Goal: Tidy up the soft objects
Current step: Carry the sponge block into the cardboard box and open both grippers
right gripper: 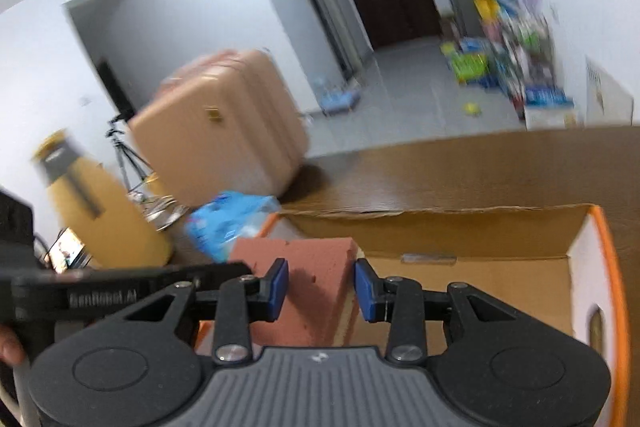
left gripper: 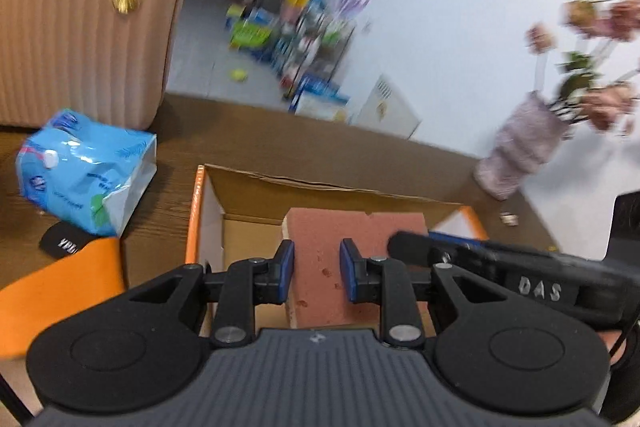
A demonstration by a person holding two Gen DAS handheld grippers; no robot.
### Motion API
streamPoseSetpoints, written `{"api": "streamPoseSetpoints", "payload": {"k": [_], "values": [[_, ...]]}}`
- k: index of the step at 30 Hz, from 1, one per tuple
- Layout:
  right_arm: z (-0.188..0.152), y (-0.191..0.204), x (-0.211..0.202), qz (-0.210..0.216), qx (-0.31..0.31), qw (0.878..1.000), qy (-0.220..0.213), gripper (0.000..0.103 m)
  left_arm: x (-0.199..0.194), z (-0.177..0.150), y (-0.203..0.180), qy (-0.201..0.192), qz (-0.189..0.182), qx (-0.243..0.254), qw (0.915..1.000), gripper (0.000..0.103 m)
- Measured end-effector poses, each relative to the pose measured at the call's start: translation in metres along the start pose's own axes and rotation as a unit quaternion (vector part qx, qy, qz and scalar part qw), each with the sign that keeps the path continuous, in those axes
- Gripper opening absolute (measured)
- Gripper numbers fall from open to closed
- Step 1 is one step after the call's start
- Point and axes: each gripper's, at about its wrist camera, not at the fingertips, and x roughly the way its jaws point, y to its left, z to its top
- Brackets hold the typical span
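Observation:
A terracotta-pink foam block (left gripper: 360,227) hangs over an open cardboard box (left gripper: 332,187) with orange flaps. My left gripper (left gripper: 317,267) is shut on the block near its left end, blue pads pressing into it. In the right wrist view the same block (right gripper: 312,255) sits between the pads of my right gripper (right gripper: 322,287), which is shut on its other end above the box (right gripper: 440,213). The box floor I can see is bare brown card. Each gripper's black body shows at the edge of the other's view.
A blue tissue pack (left gripper: 84,171) lies on the wooden table (left gripper: 280,139) left of the box, with a pink ribbed suitcase (left gripper: 80,27) behind it. A vase of flowers (left gripper: 520,151) stands at the right. A yellow jug (right gripper: 100,211) stands far left.

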Motion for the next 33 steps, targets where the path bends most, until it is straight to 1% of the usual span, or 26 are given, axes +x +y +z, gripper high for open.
{"api": "streamPoseSetpoints", "payload": {"k": [2, 4, 5, 6, 9, 11, 13, 15, 18, 23, 25, 26, 27, 29, 31, 33], "values": [[0.015, -0.013, 0.036, -0.002, 0.018, 0.999, 0.027, 0.032, 0.027, 0.009, 0.010, 0.011, 0.037, -0.005, 0.9993, 0.025], [0.019, -0.020, 0.068, -0.010, 0.033, 0.998, 0.047, 0.032, 0.048, 0.013, 0.015, 0.021, 0.068, 0.005, 0.9974, 0.027], [0.019, -0.021, 0.081, -0.014, 0.031, 0.998, 0.054, 0.031, 0.055, 0.014, 0.017, 0.023, 0.080, 0.007, 0.9965, 0.035], [0.019, -0.020, 0.091, -0.016, 0.029, 0.998, 0.061, 0.031, 0.060, 0.014, 0.019, 0.022, 0.087, 0.012, 0.9959, 0.038], [0.010, -0.016, 0.107, -0.035, 0.013, 0.997, 0.062, 0.029, 0.062, 0.013, 0.022, 0.022, 0.079, 0.017, 0.9965, 0.040], [0.003, -0.018, 0.106, -0.035, 0.016, 0.997, 0.062, 0.030, 0.057, 0.014, 0.019, 0.018, 0.070, 0.022, 0.9971, 0.050], [0.005, -0.024, 0.107, -0.030, 0.031, 0.997, 0.064, 0.031, 0.051, 0.018, 0.014, 0.006, 0.081, 0.032, 0.9962, 0.057], [0.005, -0.026, 0.103, -0.037, 0.032, 0.997, 0.063, 0.031, 0.041, 0.020, 0.007, -0.001, 0.083, 0.044, 0.9956, 0.057], [0.010, -0.024, 0.079, -0.046, 0.024, 0.998, 0.046, 0.033, 0.021, 0.022, -0.002, -0.012, 0.085, 0.051, 0.9951, 0.060], [0.018, -0.014, -0.001, -0.063, 0.010, 0.998, 0.001, 0.038, -0.035, 0.015, -0.015, -0.038, 0.092, 0.062, 0.9931, 0.067], [0.016, -0.006, -0.038, -0.078, -0.014, 0.997, -0.013, 0.044, -0.063, 0.006, -0.024, -0.050, 0.095, 0.074, 0.9914, 0.070], [0.014, -0.002, -0.055, -0.086, -0.027, 0.996, -0.019, 0.049, -0.075, 0.001, -0.028, -0.055, 0.097, 0.080, 0.9905, 0.073], [0.010, 0.003, -0.075, -0.095, -0.044, 0.994, -0.025, 0.058, -0.088, -0.005, -0.032, -0.063, 0.101, 0.086, 0.9892, 0.073], [0.001, 0.012, -0.104, -0.111, -0.069, 0.991, -0.031, 0.061, -0.108, -0.017, -0.037, -0.069, 0.106, 0.088, 0.9881, 0.073], [-0.010, 0.017, -0.130, -0.120, -0.081, 0.989, -0.040, 0.064, -0.127, -0.031, -0.043, -0.073, 0.109, 0.086, 0.9877, 0.073], [-0.024, 0.023, -0.154, -0.124, -0.087, 0.987, -0.049, 0.071, -0.143, -0.046, -0.050, -0.081, 0.115, 0.091, 0.9859, 0.074]]}}
